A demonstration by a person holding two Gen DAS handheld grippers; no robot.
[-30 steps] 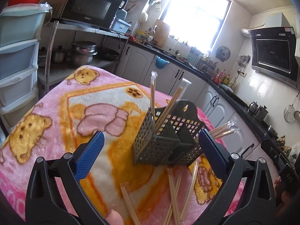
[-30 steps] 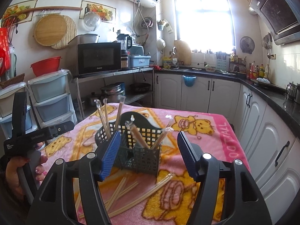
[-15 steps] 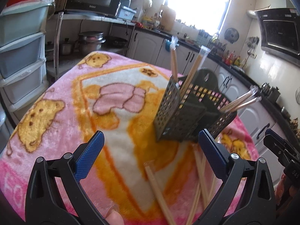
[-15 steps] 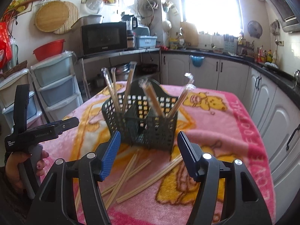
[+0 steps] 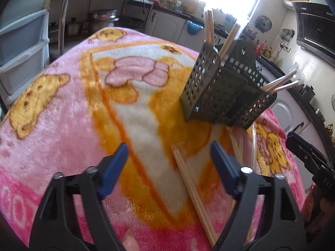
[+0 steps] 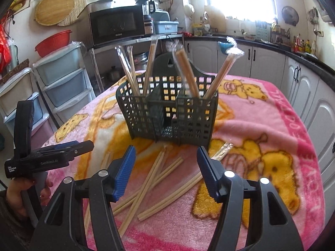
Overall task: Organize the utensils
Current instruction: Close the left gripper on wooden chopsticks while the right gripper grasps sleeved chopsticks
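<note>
A dark green perforated utensil basket (image 6: 167,115) stands on a pink cartoon blanket (image 6: 261,129) and holds several wrapped chopstick pairs (image 6: 186,73) upright. It also shows in the left wrist view (image 5: 222,87). Several loose chopstick pairs (image 6: 146,184) lie on the blanket in front of it. My left gripper (image 5: 168,163) is open and empty, low over one loose pair (image 5: 192,186). My right gripper (image 6: 166,167) is open and empty above the loose chopsticks. The left gripper also shows in the right wrist view (image 6: 50,156).
Plastic drawer units (image 6: 62,77) stand left of the table. A microwave (image 6: 117,25) sits on a shelf behind. White cabinets (image 6: 303,87) and a black counter run along the right. The blanket's near edge (image 6: 188,240) is close below my right gripper.
Both grippers have moved down and closer to the blanket and the loose chopsticks. The left gripper's jaws have narrowed but stay open. The basket has not moved.
</note>
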